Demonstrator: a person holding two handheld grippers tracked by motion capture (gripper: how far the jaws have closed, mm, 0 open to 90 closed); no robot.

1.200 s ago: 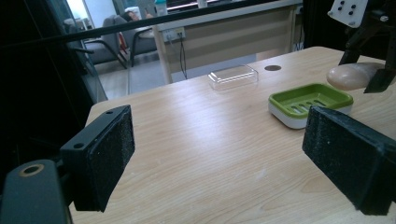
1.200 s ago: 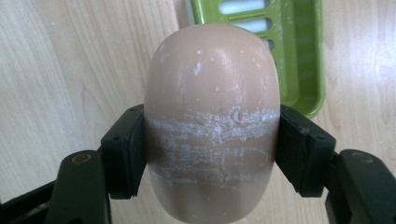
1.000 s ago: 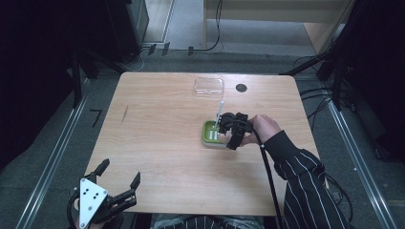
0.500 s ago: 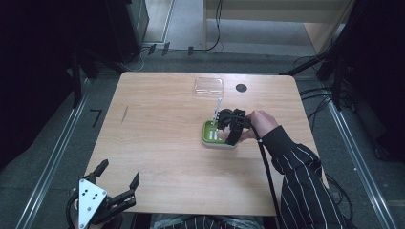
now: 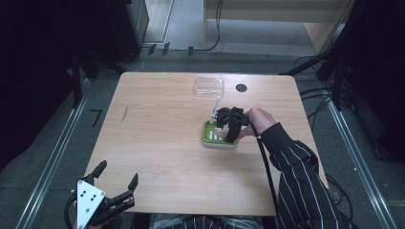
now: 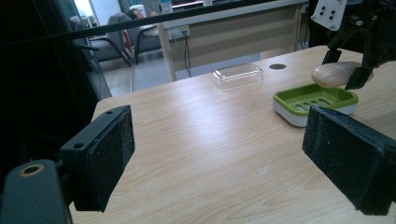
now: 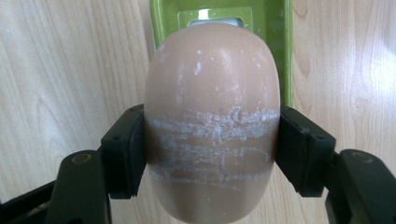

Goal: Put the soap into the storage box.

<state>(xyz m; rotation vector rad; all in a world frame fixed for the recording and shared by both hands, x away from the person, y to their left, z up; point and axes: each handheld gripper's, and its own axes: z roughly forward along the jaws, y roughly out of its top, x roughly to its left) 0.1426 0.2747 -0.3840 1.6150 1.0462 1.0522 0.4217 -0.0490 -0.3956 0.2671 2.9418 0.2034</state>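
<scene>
The right claw (image 7: 212, 154) was clamped on the soap bar (image 7: 212, 121), just above the green soap dish (image 5: 215, 136) right of the worktop's middle. Placing was in hand; next, lower and release. The left claw (image 5: 117, 183) hung apart at the near-left corner.

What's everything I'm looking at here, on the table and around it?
soap bar: one, beige, gripped above the dish
soap dish: one, green on a white base, right of table centre
clear lid: one, transparent, far side of the table
table: one, light wood, with a round dark hole near the far edge
right claw: one, black, shut on the soap bar
left claw: one, black, open, off the table's near left corner
</scene>
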